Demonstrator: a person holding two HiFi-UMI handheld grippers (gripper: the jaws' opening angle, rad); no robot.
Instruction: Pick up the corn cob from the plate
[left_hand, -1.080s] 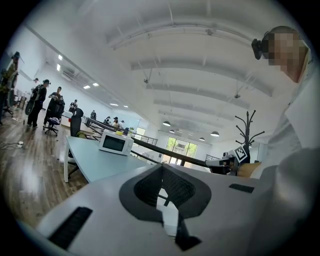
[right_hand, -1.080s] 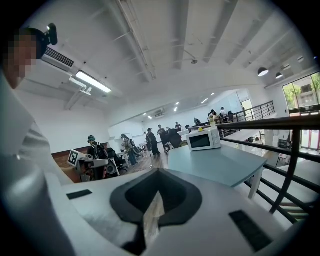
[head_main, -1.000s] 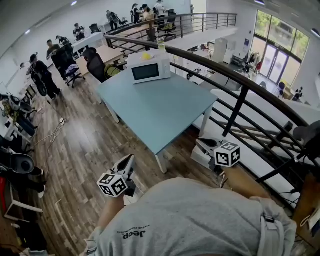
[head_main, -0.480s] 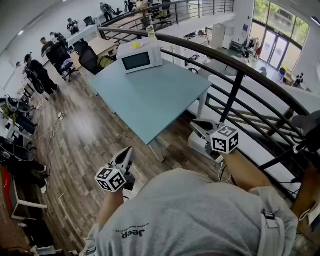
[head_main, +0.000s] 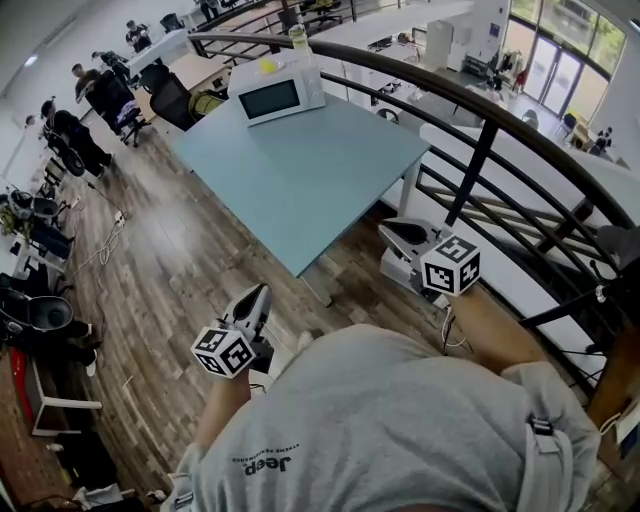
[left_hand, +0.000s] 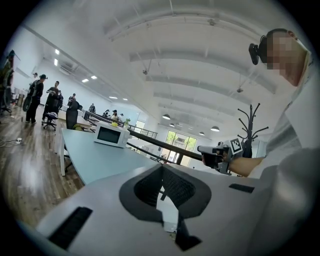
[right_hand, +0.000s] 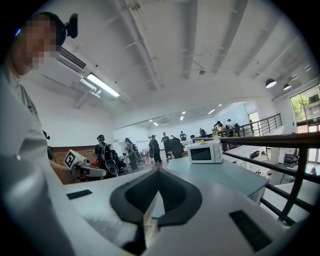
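1. A pale blue table (head_main: 310, 170) stands on a wooden plank floor (head_main: 170, 290), its top bare apart from a white microwave (head_main: 275, 97) at the far end.
2. A dark curved railing (head_main: 480, 110) runs past the table's right side, and people (head_main: 62, 128) sit and stand by desks at the far left.
3. The left gripper (head_main: 260, 293) and right gripper (head_main: 388, 229) hang in the air short of the table, well apart. Each has its jaws closed together with nothing between them.
4. The corn cob and its plate cannot be made out in any view. A small yellow thing (head_main: 267, 66) rests on the microwave beside a bottle (head_main: 297, 38) (too small to identify).
5. The person's grey shirt (head_main: 380, 430) fills the bottom of the head view and hides the floor beneath.
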